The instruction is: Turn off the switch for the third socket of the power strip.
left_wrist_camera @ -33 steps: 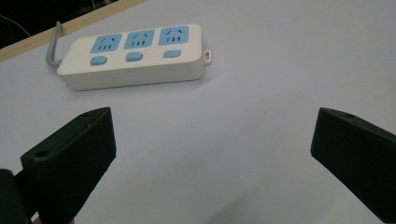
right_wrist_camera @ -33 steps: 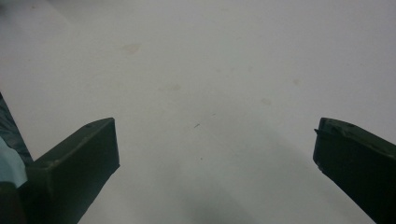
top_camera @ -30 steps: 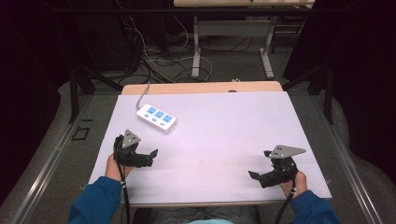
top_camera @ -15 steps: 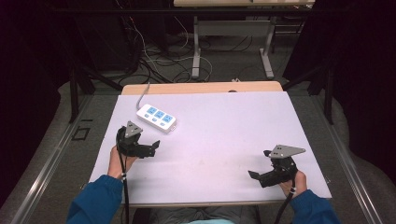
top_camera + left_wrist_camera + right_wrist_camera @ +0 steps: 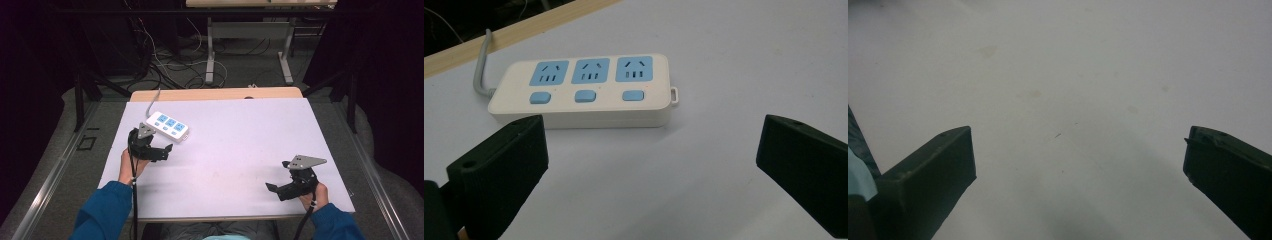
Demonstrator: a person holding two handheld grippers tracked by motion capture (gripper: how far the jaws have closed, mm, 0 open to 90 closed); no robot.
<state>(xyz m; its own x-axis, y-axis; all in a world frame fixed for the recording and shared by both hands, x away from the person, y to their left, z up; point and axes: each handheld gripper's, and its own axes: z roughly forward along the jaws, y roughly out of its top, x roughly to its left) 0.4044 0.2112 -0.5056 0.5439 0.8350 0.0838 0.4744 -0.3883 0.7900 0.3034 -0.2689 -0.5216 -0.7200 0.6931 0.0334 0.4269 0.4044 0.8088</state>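
Note:
A white power strip (image 5: 168, 125) with three blue sockets and three blue switches lies at the back left of the pale table top (image 5: 235, 135); its grey cable runs off the far edge. In the left gripper view the power strip (image 5: 584, 92) lies just beyond the two black jaws. My left gripper (image 5: 159, 150) stands open just in front of the strip, nothing between its jaws. My right gripper (image 5: 276, 189) rests open near the front right edge, over bare table (image 5: 1073, 100).
A wooden strip (image 5: 215, 93) borders the table's far edge. Beyond it stand metal table legs (image 5: 211, 50) and loose cables (image 5: 160, 60) on the floor. Blue sleeves (image 5: 102, 215) come in at the bottom.
My left gripper has moved forward and slightly right, up to the power strip. The right gripper has stayed in place.

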